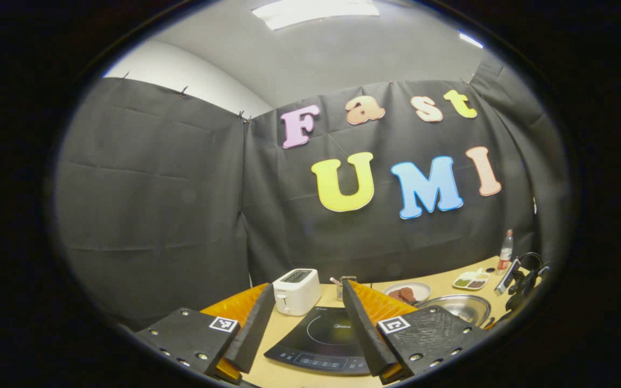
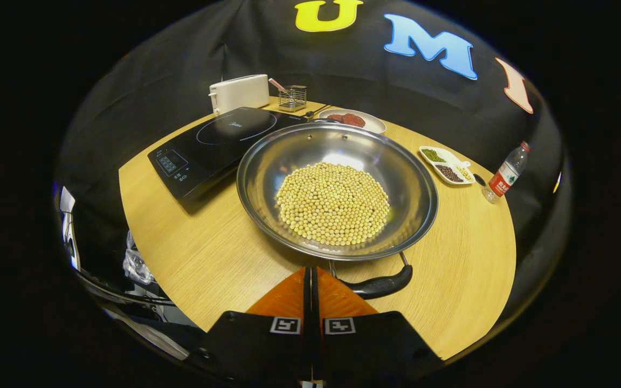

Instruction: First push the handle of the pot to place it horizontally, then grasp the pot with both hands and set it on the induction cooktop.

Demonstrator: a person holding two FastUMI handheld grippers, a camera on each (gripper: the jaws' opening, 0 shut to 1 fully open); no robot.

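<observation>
Fingers of the right gripper (image 2: 310, 280) are pressed together, empty, tips beside the black loop handle (image 2: 378, 285) of the wide steel pot of yellow beans (image 2: 337, 188). The left gripper (image 1: 302, 328) gapes wide, empty, above the black glass induction cooktop (image 1: 324, 339). The pot sits on the round wooden table (image 2: 208, 253) beside the cooktop; pushing, grasping and setting all look undone.

- Silver, shiny pot (image 2: 337, 156) ahead of the right gripper (image 2: 311, 280), filled with pale yellow beans (image 2: 333, 203)
- Black pot handle (image 2: 380, 285) just right of its fingertips
- Black induction cooktop (image 1: 324, 339) with white ring between the left gripper's (image 1: 305, 318) fingers
- White toaster (image 1: 296, 291) beyond
- Light wood-grain table (image 2: 202, 253)
</observation>
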